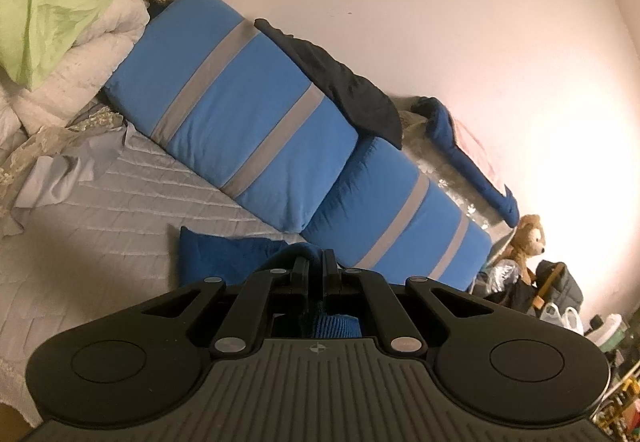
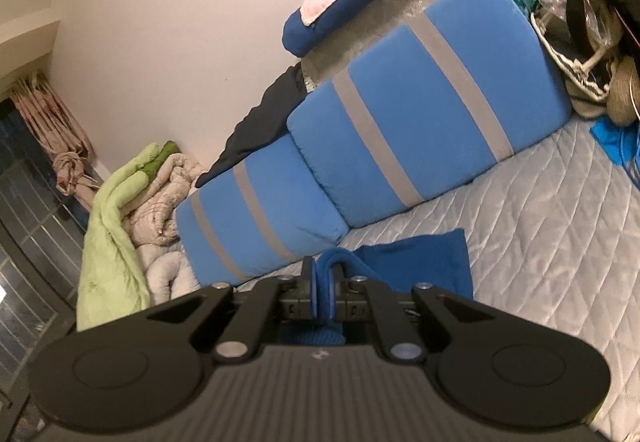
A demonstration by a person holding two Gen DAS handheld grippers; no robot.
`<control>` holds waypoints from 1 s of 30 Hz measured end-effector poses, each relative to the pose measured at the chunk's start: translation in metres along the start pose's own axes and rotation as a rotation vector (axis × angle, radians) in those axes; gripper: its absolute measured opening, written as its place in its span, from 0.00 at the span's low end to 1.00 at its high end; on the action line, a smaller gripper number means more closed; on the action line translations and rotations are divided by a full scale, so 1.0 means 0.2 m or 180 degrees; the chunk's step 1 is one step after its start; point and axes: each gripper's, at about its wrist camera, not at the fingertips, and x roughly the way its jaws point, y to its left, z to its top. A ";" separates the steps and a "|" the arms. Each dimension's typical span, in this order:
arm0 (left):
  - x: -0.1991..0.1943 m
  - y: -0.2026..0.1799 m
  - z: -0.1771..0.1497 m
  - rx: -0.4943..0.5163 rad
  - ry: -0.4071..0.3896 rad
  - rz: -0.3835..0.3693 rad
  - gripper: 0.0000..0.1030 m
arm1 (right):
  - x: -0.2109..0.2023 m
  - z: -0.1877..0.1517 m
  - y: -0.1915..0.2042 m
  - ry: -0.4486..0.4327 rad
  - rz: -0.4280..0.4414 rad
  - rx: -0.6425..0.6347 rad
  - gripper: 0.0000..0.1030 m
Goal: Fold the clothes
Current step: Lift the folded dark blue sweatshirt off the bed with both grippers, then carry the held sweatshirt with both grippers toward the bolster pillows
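A dark blue garment [image 1: 224, 256] lies on the grey quilted bed [image 1: 100, 226], partly lifted. My left gripper [image 1: 315, 266] is shut on a fold of its cloth, which bunches between the fingers and hangs below them. In the right wrist view the same blue garment [image 2: 424, 258] spreads to the right on the bed [image 2: 540, 242]. My right gripper [image 2: 323, 282] is shut on a rolled edge of it, with blue cloth looping over the fingertips. Most of the garment is hidden under both grippers.
Two blue cushions with grey stripes [image 1: 240, 110] [image 2: 420, 114] lean on the wall behind the garment. A black cloth [image 1: 340, 82] drapes over them. Crumpled green and cream bedding [image 1: 60, 22] [image 2: 120, 222] is piled at one end. A teddy bear [image 1: 526, 242] and bags [image 2: 592, 22] stand at the other.
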 end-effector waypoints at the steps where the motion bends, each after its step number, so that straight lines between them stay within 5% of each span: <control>1: 0.02 0.00 0.01 0.0009 -0.0003 0.0012 0.05 | 0.02 0.01 0.01 -0.0007 -0.0033 -0.0035 0.06; 18: 0.30 0.03 0.10 0.0128 0.0036 0.0258 0.05 | 0.33 0.06 0.18 -0.0049 -0.0850 -0.0637 0.06; 30: 0.44 0.10 0.14 0.0120 0.0104 0.0358 0.05 | 0.49 0.07 0.20 -0.0034 -0.1014 -0.0876 0.06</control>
